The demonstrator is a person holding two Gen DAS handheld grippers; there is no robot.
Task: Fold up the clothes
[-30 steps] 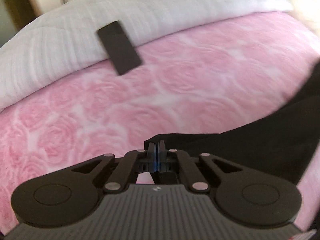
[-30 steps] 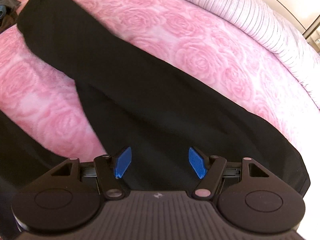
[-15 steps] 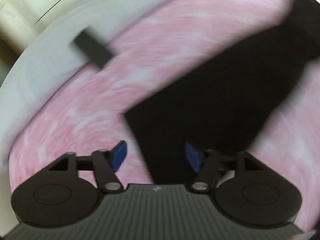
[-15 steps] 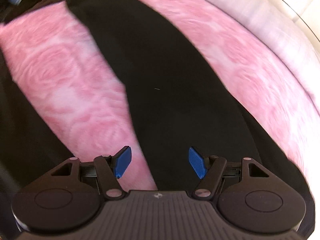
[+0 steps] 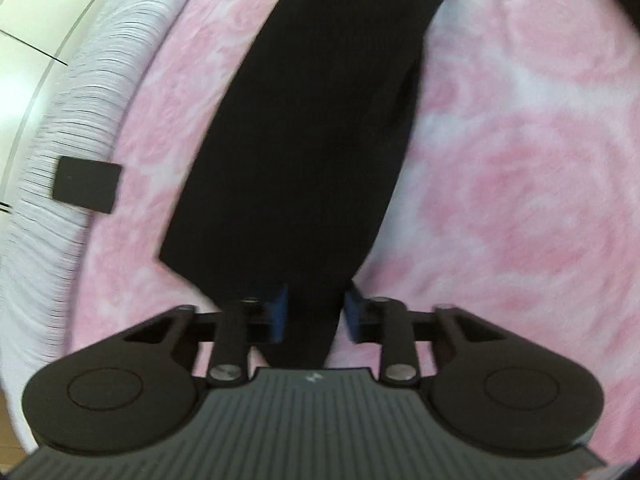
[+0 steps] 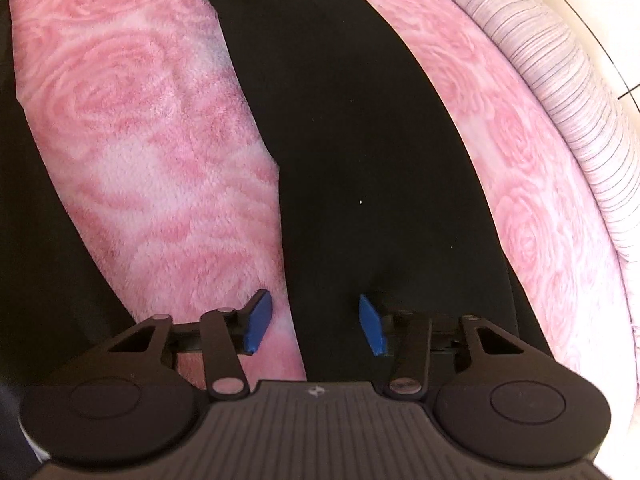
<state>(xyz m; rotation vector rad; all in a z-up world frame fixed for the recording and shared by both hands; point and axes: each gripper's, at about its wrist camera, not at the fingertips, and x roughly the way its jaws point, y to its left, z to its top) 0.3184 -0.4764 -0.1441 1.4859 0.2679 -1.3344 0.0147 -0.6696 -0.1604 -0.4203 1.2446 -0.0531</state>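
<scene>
Left gripper (image 5: 314, 314): jaws closing, narrow, astride the long black fabric trouser leg (image 5: 316, 120), whose long axis runs straight ahead. Right gripper (image 6: 314, 322) likewise closing over its edge.

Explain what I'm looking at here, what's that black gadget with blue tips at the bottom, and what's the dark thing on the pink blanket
These are two pictures from small cameras mounted on two hand-held grabbing tools, one in each of a person's hands. Each camera looks forward over its own tool, so the black gadget at the bottom is the tool itself. The blue tips are the pads of its jaws.

One view shows the left gripper, the other the right gripper. Below them lies a black garment spread on a pink rose-patterned blanket, with a white striped cover along the edge and a small dark flat rectangle on it.

Both pairs of jaws are closing around an edge of the garment, but the pads are not yet pressing it.
</scene>
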